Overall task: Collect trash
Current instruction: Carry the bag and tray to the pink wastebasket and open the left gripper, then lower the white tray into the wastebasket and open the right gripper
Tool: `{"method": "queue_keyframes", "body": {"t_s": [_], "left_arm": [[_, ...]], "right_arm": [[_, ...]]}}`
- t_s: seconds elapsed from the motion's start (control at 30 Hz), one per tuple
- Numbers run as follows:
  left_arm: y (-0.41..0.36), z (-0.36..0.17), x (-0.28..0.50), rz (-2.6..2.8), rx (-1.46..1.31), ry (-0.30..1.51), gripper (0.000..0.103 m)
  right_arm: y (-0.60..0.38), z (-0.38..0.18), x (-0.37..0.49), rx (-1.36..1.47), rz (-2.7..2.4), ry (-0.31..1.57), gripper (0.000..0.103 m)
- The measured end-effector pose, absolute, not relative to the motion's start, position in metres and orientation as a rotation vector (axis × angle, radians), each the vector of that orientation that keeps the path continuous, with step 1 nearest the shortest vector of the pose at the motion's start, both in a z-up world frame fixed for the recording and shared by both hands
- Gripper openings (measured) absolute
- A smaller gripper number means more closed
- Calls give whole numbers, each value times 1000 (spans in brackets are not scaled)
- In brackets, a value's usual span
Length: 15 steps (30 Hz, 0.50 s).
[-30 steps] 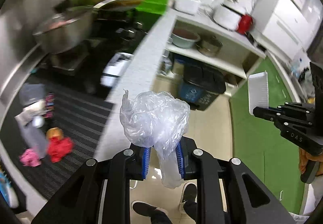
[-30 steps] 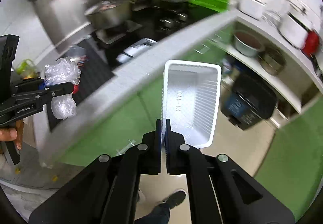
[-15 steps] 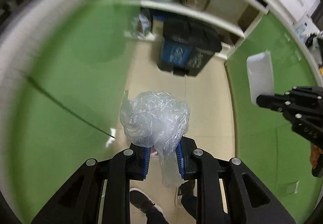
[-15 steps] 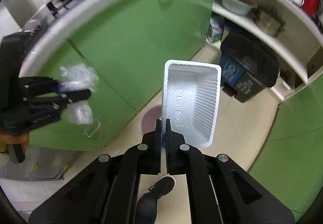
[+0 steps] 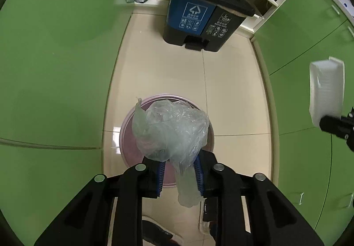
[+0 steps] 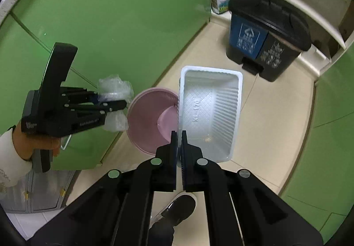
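Pink plastic makes up the round bin (image 5: 130, 153) on the floor (image 5: 232, 95), and it sits right under both tools. Its mouth faces up and it looks empty inside.

The left hand-held gripper (image 5: 178, 170) has a crumpled clear plastic bag (image 5: 170, 133) between its blue pads (image 5: 159, 176). Its jaws are opening now, and the bag hangs between them with its tail pointing down. The bag is right over the pink bin. To do this step well, the jaws should open wide while staying over the middle of the bin, because a light bag can float off to the side or stick to a pad. A small shake may help if it clings.

The right hand-held gripper (image 6: 179, 142) is squeezed tight on the edge of a white plastic tray (image 6: 210, 111). The tray stands up on its short end, with its hollow side facing the camera, beside and partly over the bin's rim. It probably goes in next. It should be moved over the middle of the bin first, since it is wide and could catch on the rim.

Both tools point steeply down at the floor. The person's left hand (image 6: 42, 146) wraps around its black handle, with a white sleeve (image 6: 11, 157) at the wrist. A blue and black pedal bin (image 5: 205, 15) stands farther back, well apart.
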<state>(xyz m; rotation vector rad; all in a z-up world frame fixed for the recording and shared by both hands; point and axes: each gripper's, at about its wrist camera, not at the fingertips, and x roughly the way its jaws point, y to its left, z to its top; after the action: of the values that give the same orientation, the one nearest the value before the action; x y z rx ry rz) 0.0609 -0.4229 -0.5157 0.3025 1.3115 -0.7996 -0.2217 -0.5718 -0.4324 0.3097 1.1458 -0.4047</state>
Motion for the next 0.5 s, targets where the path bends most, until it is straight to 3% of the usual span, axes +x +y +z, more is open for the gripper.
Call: {"method": "queue_keyframes", "body": {"t_s": [0.03, 0.07, 0.1, 0.5], "left_arm": [[-424, -520, 63, -791, 308, 1317, 35], [-423, -523, 64, -797, 300, 1321, 62], [-423, -524, 66, -799, 293, 1316, 95], [-393, -506, 74, -753, 273, 1275, 97]], "right_arm": [[-571, -436, -222, 314, -405, 1146, 3], [-573, -439, -221, 318, -404, 1145, 3], [-573, -442, -219, 322, -403, 1143, 3], [-560, -450, -188, 309, -336, 1142, 3]]}}
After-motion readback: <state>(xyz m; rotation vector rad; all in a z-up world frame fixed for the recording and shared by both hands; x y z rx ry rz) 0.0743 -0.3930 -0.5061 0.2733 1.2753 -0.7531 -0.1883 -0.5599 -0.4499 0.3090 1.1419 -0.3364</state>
